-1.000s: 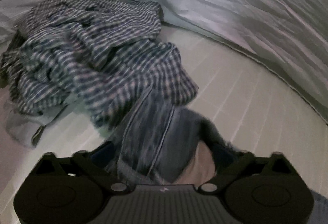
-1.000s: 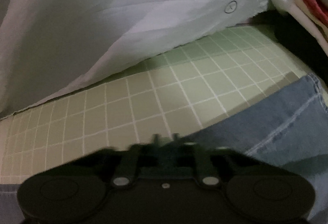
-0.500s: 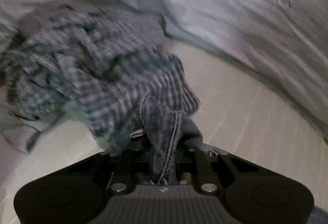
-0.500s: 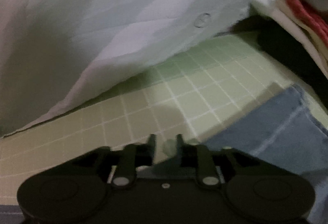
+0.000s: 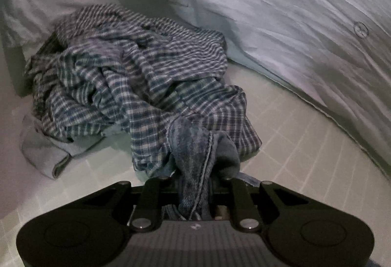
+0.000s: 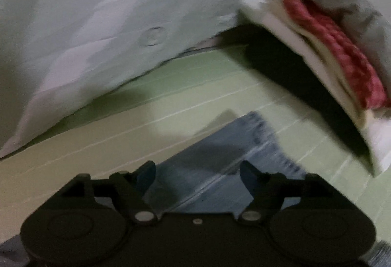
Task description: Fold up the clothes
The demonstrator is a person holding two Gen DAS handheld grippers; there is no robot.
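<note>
Left wrist view looked over a pale grid-lined mat [image 5: 305, 144], where a crumpled blue-and-white checked shirt [image 5: 127, 86] lay in a heap toward the left, with a small grey cloth [image 5: 44, 154] poking out from under its near-left edge. Just right of that heap, a bunched fold of denim jeans [image 5: 195, 157] rose up against the shirt, and the left claw [image 5: 194, 190] was clamped tight on it, the denim squeezed between its two fingers. Behind and to the right, a big pale rumpled sheet [image 5: 281, 10] with round stud marks covered the rest of that view. Right wrist view was blurred, but the same pale sheet [image 6: 97, 22] filled its left side above the green grid mat [image 6: 171, 100]. Over the middle, the right claw [image 6: 198, 171] stood wide apart with nothing between its fingers, hovering over a flat stretch of the jeans [image 6: 220, 164] spread on the mat. Farther right sat a stack of folded clothes [image 6: 330, 66], white and red layers under a grey one.
</note>
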